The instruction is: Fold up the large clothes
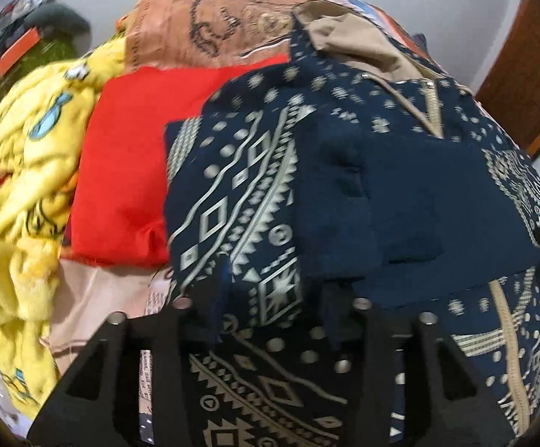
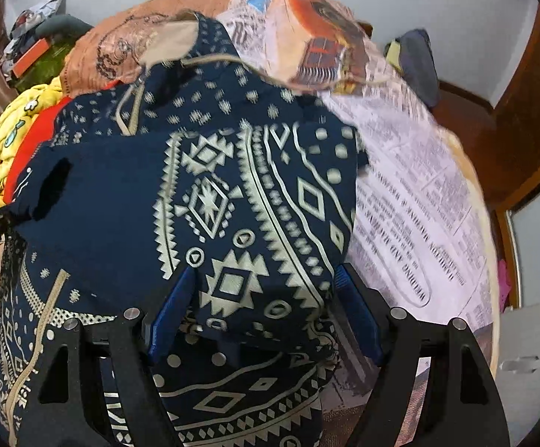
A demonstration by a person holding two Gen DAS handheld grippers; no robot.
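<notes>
Both claws hang over the navy patterned hoodie [image 2: 210, 201] on the bed. Right claw [image 2: 262, 294] straddles a fold, jaws spread; left claw [image 1: 273, 298] parted, fabric between, not pinched.

both tongs point steeply down. the left tongs [image 1: 273, 298] have their jaws partly apart. the right tongs [image 2: 262, 298] have their blue fingers [image 2: 171, 307] spread wide apart.

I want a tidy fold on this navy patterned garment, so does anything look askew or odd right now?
Yes. The navy garment is bunched unevenly, its beige drawstring trails loose over the printed bedsheet, and a crumpled yellow blanket crowds the red cloth beside it.
</notes>
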